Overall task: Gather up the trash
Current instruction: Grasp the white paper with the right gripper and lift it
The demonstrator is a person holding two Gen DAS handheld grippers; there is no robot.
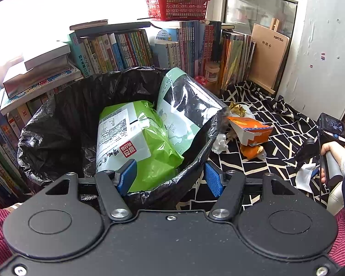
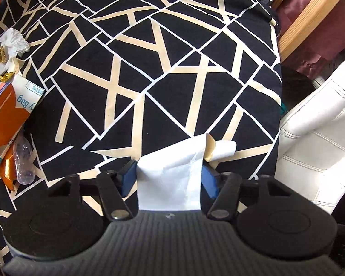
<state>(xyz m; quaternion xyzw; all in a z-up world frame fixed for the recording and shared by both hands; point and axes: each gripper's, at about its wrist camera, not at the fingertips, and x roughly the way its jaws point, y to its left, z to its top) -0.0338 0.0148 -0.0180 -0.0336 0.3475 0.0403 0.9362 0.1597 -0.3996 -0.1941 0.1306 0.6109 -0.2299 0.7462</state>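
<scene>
My left gripper (image 1: 170, 179) is open and hovers at the near rim of a bin lined with a black bag (image 1: 57, 124). Inside lie a green packet (image 1: 138, 138) and a pale green and clear wrapper (image 1: 184, 105). Beside the bin on the patterned cloth lie an orange box (image 1: 250, 131), orange peel (image 1: 251, 151), a crumpled tissue (image 1: 219, 142) and gold foil (image 1: 237, 109). My right gripper (image 2: 169, 180) is open, its blue pads on either side of a white paper sheet (image 2: 170, 177) with a curled corner. Left of it lie the orange box (image 2: 4, 105), tissue (image 2: 13, 41) and a clear plastic scrap (image 2: 23, 158).
Rows of books (image 1: 126, 50) and a red basket (image 1: 177, 7) stand behind the bin. The black cloth with cream lines (image 2: 172, 57) covers the surface. A white padded seat (image 2: 317, 138) borders it on the right. A hand (image 1: 333, 151) holds the right gripper.
</scene>
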